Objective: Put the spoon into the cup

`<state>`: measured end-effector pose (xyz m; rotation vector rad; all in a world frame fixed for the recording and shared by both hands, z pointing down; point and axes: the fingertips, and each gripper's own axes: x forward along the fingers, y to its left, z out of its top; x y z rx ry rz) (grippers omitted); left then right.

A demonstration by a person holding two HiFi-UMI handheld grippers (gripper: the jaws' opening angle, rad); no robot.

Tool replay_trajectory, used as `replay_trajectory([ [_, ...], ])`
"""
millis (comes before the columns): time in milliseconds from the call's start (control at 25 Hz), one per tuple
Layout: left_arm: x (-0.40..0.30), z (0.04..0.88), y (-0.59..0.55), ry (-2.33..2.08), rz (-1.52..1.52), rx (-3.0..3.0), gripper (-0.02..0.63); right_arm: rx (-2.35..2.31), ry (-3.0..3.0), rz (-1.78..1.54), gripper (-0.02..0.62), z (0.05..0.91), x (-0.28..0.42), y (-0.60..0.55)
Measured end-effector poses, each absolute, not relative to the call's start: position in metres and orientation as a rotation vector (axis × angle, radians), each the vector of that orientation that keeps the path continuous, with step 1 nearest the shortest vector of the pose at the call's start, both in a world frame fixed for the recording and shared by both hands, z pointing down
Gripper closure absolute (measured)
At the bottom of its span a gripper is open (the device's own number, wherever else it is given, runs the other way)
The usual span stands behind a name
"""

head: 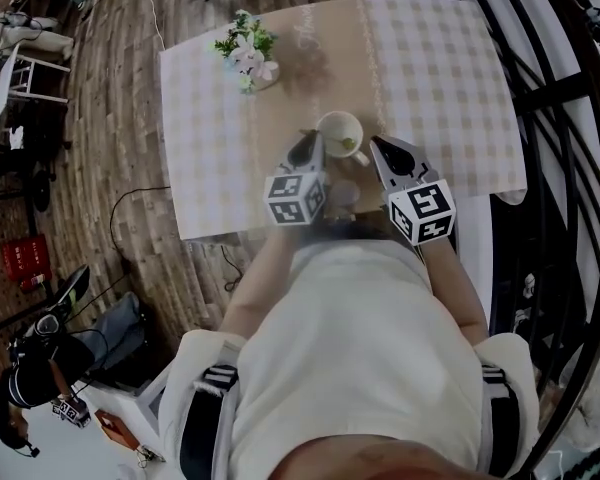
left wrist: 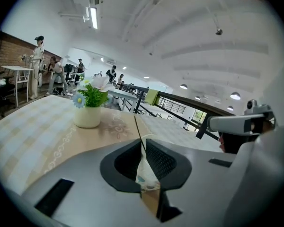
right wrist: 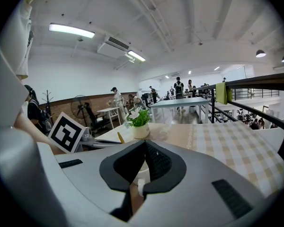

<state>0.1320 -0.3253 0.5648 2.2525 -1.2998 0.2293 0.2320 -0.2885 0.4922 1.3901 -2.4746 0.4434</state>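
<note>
A white cup [head: 338,128] stands near the front of the checked table [head: 430,68]. My left gripper [head: 308,140] sits at the cup's left rim and is shut on the spoon [left wrist: 138,129], whose thin handle sticks up from the jaws. In the right gripper view the spoon [right wrist: 119,137] shows as a yellow sliver by the left gripper's tip. My right gripper [head: 377,146] is at the cup's right side. Its jaws are closed, with a white part of the cup [right wrist: 141,173] between the pads. The cup [left wrist: 146,174] also shows low in the gap of the left jaws.
A small white vase of flowers [head: 250,63] stands at the table's far left, also seen as the vase [left wrist: 87,115] ahead of the left jaws. A black railing [head: 540,98] runs along the table's right side. People and desks fill the room beyond.
</note>
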Motion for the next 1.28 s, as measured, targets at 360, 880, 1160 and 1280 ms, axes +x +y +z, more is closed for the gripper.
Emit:
replay_trajectory([
  [360,0.119,0.567,-0.301,-1.276,0.238,2.223,0.499,1.383,-2.497,0.451,0.594,0.486,0.223,-0.271],
  [880,0.099,0.529,-0.266,-1.213,0.113,2.197,0.491,1.384,-2.498,0.435,0.594,0.466,0.205,-0.242],
  [1160,0.087,0.484,-0.3,-1.226,0.033,2.168,0.531,1.329,-2.514,0.455,0.594,0.44,0.198,-0.284],
  [1280,0.072,0.485,-0.293,-1.269,0.016,2.165,0.569,1.322,-2.524,0.461,0.594,0.45,0.19,-0.279],
])
